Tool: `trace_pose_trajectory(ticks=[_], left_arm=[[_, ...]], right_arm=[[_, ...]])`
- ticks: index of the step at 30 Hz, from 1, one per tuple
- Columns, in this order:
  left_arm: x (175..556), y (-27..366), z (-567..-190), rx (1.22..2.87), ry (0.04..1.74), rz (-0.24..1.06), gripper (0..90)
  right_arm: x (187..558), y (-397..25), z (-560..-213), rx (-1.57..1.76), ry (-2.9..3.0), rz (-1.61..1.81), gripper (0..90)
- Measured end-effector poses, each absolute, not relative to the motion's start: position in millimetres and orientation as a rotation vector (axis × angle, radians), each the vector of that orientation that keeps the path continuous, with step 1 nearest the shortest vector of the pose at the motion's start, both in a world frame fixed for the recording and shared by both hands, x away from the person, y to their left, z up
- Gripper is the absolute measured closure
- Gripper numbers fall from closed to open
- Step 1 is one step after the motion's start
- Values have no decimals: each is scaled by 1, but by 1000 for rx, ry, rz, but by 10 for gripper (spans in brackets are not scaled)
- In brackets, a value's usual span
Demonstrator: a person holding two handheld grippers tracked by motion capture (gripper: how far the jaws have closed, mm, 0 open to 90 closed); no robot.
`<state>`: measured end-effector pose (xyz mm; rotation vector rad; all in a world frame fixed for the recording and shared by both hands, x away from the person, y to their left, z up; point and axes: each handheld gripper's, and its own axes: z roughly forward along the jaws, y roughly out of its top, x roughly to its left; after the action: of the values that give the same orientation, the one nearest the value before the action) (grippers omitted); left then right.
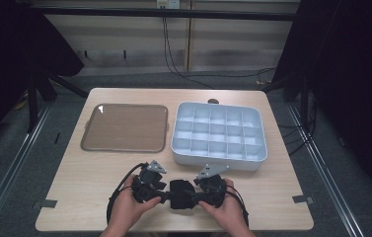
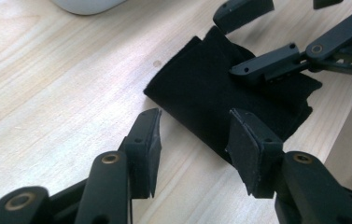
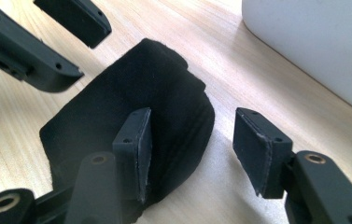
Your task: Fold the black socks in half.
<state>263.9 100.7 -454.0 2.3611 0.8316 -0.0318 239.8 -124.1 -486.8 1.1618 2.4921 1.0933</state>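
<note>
Even overhead light, soft shadows, dark surroundings, near jaws blurred

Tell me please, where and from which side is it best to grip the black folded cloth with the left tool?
Probably the near end of the black folded cloth, approached low along the table from the left. It lies flat and its thick folded edge faces the open left tool, whose jaws already straddle that end. The right tool is open at the opposite end.

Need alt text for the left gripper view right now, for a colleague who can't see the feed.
A folded black cloth lies on the pale wooden table, with the left claw open in the foreground, one jaw over bare wood beside the cloth and the other over the cloth's near edge. The right claw reaches in from the upper right, open over the far end of the cloth.
</note>
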Motion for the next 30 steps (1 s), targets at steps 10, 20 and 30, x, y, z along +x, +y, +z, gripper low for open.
trace_pose_trajectory(ticks=[10, 20, 30], left_arm=[[266, 107, -450, 2340, 855, -13, 535], [266, 113, -450, 2311, 889, 3, 524], [269, 122, -450, 2312, 894, 32, 499]], right_arm=[[241, -130, -497, 1248, 2489, 1186, 542], [240, -129, -501, 1283, 2493, 1268, 689], [241, -127, -494, 1345, 2507, 1238, 772]])
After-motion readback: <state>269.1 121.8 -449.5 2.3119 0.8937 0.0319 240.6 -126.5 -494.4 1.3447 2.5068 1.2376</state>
